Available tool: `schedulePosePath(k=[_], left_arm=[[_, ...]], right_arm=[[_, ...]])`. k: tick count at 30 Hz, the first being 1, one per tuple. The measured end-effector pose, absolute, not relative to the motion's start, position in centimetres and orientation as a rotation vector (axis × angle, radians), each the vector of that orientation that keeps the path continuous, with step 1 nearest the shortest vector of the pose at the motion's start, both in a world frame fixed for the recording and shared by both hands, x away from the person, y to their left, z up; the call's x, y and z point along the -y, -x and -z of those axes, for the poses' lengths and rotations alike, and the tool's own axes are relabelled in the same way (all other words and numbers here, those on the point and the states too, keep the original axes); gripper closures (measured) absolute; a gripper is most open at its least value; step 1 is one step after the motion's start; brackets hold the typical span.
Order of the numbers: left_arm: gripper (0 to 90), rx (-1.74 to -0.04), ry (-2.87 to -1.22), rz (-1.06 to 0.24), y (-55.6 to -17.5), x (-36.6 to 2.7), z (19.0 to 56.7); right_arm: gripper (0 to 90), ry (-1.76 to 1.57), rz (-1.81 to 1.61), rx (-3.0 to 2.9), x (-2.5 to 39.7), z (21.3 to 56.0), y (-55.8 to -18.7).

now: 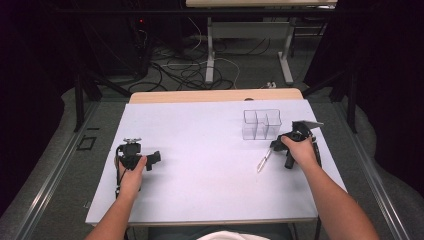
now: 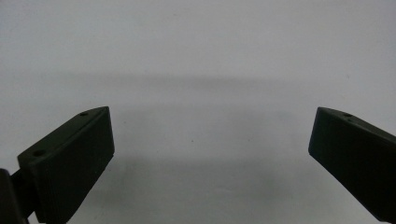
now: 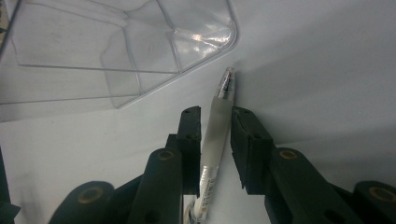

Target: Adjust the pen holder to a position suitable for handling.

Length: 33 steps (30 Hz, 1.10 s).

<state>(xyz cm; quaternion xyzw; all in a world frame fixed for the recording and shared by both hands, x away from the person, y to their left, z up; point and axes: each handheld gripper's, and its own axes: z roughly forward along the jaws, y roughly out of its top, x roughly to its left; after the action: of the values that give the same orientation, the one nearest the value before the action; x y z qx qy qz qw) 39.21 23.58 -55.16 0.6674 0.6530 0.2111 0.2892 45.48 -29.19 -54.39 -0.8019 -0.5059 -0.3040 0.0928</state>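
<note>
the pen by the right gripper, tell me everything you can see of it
The pen is slim, with a frosted, translucent white barrel that looks like plastic and a clear end with dark and red bits inside. It lies flat on the white table, just in front of the clear compartment box, not touching it. The right gripper has its jaws around the barrel, nearly closed on it.
</note>
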Motion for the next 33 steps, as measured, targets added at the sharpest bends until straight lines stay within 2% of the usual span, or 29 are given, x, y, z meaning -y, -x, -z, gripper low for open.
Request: schedulePosePath(k=[8, 18, 33], left_arm=[[0.2, -1.748, -1.780, -0.562, -39.19, -23.59, 55.14], [0.1, -1.743, -1.782, -0.567, -39.23, -23.58, 55.14], [0.2, -1.743, -1.788, -0.568, -39.19, -23.60, 55.09]], right_arm=[[73.8, 2.390, 0.891, 1.469, 29.14, 54.69, -45.69], [78.6, 2.441, 0.811, 1.399, 29.16, 54.65, -45.93], [79.8, 2.430, 0.901, 1.254, 29.65, 55.23, -45.66]])
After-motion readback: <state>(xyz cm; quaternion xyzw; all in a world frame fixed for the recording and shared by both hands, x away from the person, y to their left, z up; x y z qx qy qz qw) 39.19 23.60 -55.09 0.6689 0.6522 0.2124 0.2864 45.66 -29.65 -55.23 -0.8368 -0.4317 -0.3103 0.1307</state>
